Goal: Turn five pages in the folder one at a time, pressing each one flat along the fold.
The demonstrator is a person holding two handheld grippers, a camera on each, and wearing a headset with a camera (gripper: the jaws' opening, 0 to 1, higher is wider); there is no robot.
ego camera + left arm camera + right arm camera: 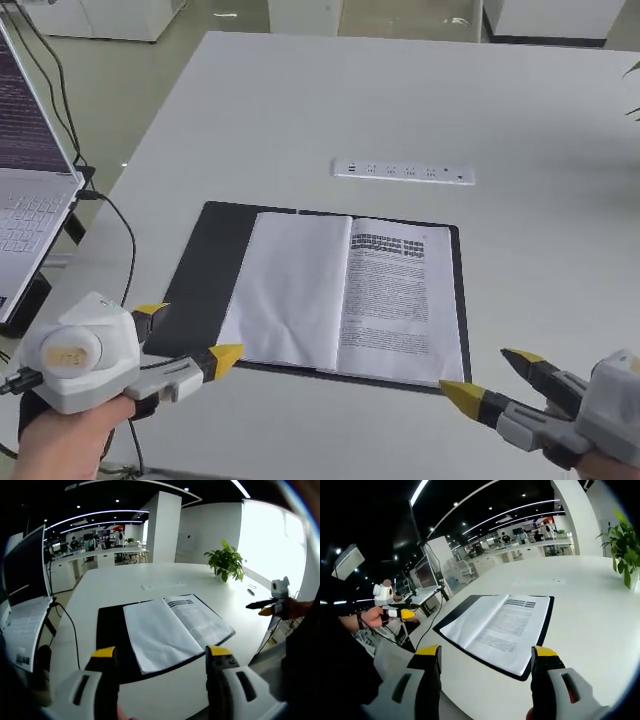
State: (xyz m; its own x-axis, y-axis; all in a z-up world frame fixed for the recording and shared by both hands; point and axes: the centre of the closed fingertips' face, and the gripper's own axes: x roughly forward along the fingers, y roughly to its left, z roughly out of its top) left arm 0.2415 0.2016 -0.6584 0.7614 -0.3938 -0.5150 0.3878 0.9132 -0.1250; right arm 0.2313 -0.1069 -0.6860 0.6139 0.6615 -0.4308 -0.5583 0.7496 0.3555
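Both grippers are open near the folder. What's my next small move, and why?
Probably ease the right gripper to the near outer corner of the printed page and pinch it: the page lies flat, and that gripper hangs open just short of it.

Open-plan office. Big white surface [300, 110] with a socket strip [403, 171] on its top, and an open laptop [25, 190] at the near left with cables [128, 240] trailing off the edge. Left gripper view: rows of white desks [100, 555] far back, a square white column [164, 527], a potted plant [226, 562] at the far right, and a bright window wall [270, 540]. Right gripper view: dark ceiling with long light strips [510, 517], monitors [426, 572] on desks at left.
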